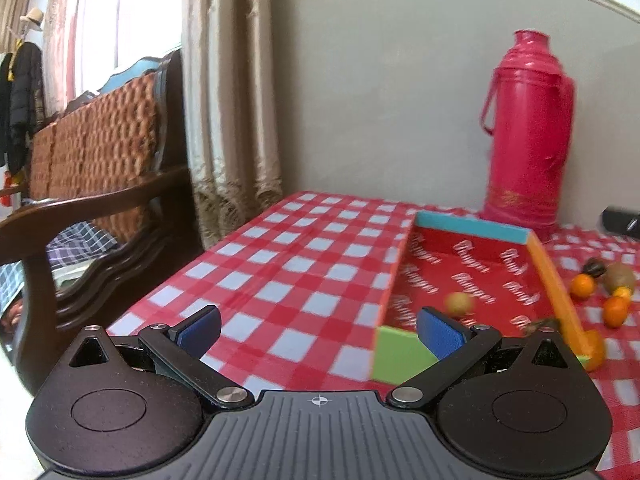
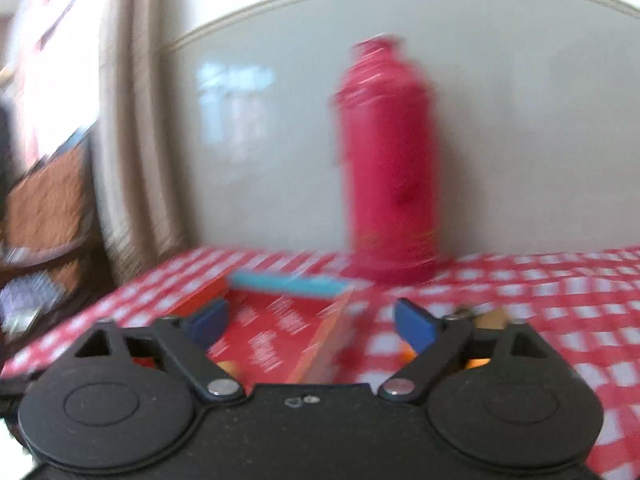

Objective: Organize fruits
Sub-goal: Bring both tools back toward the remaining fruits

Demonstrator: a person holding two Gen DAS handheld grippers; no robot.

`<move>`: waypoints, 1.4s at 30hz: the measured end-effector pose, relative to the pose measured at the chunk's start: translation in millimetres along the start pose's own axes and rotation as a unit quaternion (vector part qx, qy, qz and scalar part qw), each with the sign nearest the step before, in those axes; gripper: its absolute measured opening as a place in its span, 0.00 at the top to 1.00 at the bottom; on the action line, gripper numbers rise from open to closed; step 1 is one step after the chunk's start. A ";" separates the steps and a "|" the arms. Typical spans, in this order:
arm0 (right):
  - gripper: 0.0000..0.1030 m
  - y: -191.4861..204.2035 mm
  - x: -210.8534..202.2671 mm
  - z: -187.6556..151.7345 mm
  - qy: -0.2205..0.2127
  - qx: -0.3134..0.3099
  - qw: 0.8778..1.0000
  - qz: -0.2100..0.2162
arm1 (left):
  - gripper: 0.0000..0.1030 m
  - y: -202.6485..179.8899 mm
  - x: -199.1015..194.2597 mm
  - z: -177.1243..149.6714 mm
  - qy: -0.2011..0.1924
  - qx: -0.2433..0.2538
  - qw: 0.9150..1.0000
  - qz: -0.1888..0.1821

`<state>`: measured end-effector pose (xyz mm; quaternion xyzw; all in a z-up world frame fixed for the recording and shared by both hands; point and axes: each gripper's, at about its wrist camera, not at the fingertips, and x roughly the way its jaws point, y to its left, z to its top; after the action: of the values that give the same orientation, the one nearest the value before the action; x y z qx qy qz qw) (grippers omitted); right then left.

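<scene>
A shallow tray (image 1: 472, 227) with a red printed floor and blue, orange and green walls lies on the checked table. One small yellow-green fruit (image 1: 459, 303) sits inside it. Several small oranges (image 1: 582, 286), a kiwi (image 1: 619, 277) and a dark fruit (image 1: 594, 268) lie on the cloth right of the tray. My left gripper (image 1: 320, 330) is open and empty, at the tray's near left corner. My right gripper (image 2: 310, 322) is open and empty, above the tray's (image 2: 288, 282) near right side; that view is blurred.
A tall pink thermos (image 1: 528, 132) stands behind the tray against the grey wall, and shows in the right wrist view (image 2: 386, 160). A wooden bench (image 1: 92, 200) and curtains (image 1: 228, 92) stand left of the table. A dark object (image 1: 620, 222) lies at far right.
</scene>
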<state>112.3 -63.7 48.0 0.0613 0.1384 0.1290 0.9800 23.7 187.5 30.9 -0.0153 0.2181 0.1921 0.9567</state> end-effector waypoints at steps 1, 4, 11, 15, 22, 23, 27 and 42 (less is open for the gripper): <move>0.06 -13.8 -4.9 3.8 -0.010 0.021 1.000 -0.012 | 0.00 -3.8 -1.4 1.0 -0.002 0.000 1.000 -0.008; 0.06 -46.5 -15.6 10.8 -0.024 0.055 0.997 -0.041 | 0.00 -18.0 -4.3 4.0 -0.002 -0.002 1.000 -0.027; 0.06 -90.5 -32.3 17.2 -0.025 0.059 0.994 -0.084 | 0.00 -66.4 -15.9 8.5 -0.021 0.026 0.997 -0.064; 0.06 -101.4 -40.3 16.4 -0.015 0.045 0.995 -0.092 | 0.00 -91.6 -19.3 10.4 -0.024 0.034 0.996 -0.078; 0.06 -117.1 -54.6 11.9 -0.002 -0.006 0.994 -0.109 | 0.00 -130.3 -21.6 9.2 -0.019 0.042 0.993 -0.105; 0.06 -120.1 -55.6 12.1 -0.002 -0.010 0.994 -0.112 | 0.00 -136.0 -21.6 9.4 -0.020 0.045 0.993 -0.109; 0.06 -135.8 -65.1 12.2 -0.001 -0.005 0.992 -0.124 | 0.00 -159.7 -23.6 9.3 -0.021 0.049 0.991 -0.126; 0.06 -183.9 -84.0 2.6 0.004 0.002 0.985 -0.171 | 0.00 -233.6 -22.3 3.1 -0.016 0.084 0.982 -0.170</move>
<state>78.5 -263.1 43.3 0.0384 0.1509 -0.0403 0.9870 93.8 -36.5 30.4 0.0314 0.2120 0.0075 0.9767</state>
